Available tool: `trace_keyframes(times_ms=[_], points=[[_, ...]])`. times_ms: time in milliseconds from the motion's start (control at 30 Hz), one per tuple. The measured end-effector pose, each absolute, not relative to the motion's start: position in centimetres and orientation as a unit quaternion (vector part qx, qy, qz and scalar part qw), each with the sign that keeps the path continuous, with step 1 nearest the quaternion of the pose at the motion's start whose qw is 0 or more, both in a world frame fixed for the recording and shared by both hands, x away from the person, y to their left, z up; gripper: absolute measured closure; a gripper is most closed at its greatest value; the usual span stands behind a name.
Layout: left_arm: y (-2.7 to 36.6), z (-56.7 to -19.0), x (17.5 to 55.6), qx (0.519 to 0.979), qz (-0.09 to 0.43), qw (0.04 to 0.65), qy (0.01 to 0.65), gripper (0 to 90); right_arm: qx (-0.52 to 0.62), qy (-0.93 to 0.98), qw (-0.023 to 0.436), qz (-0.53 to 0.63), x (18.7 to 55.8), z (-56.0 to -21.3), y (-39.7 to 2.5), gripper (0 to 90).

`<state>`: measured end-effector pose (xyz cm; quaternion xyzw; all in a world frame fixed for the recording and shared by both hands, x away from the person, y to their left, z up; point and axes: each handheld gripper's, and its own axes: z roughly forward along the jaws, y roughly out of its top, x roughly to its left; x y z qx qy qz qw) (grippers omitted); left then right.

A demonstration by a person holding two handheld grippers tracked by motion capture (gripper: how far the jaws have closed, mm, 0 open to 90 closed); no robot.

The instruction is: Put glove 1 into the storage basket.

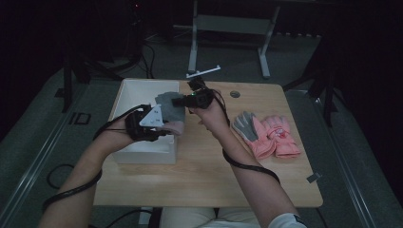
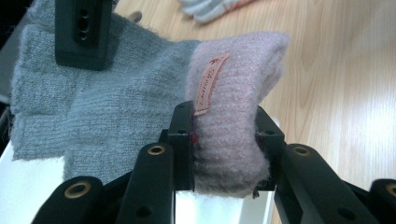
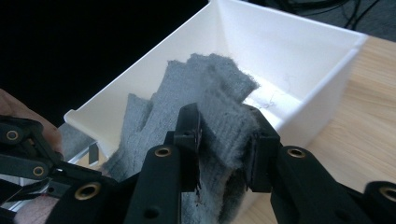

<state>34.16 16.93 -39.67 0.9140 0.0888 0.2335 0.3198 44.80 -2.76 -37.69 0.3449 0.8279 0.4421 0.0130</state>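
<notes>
A light wooden table (image 1: 209, 175) stands in a dark room. The floor around it is grey, and black cables lie on it. Beyond the far edge of the table stand the grey metal legs of a frame (image 1: 229, 33).

A white box (image 1: 138, 92) sits at the far left corner of the table. A pair of pink gloves (image 1: 268, 135) with a grey palm lies near the right edge. A small round grey cap (image 1: 235, 94) sits in the table top near the far edge.

Two grippers hold one knitted glove (image 1: 170, 108) in the air, over the right wall of the box. The glove is grey with a soft pink cuff.

The left gripper (image 2: 224, 140) has its jaws squeezed on the pink cuff, and the wool bulges out between them. A small pink label (image 2: 210, 84) is sewn on the cuff. In the high view the left gripper (image 1: 164, 128) is just above the near part of the box.

The right gripper (image 3: 224, 149) has its jaws pinched on the grey finger end of the glove. In the high view the right gripper (image 1: 183, 100) sits beside the far part of the box.
</notes>
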Motion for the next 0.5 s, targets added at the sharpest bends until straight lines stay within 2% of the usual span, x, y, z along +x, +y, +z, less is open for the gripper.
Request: trace_keyframes(times_ms=[267, 500], points=[[20.8, -40.7, 34.3, 0.916, 0.233, 0.313, 0.091, 67.4, 0.331, 0.841, 0.007, 0.429, 45.3, -38.6, 1.5, 71.1], [22.7, -42.2, 35.7, 0.922, 0.214, 0.311, 0.083, 66.5, 0.34, 0.843, 0.0, 0.416, 46.3, -39.9, 3.4, 71.1]])
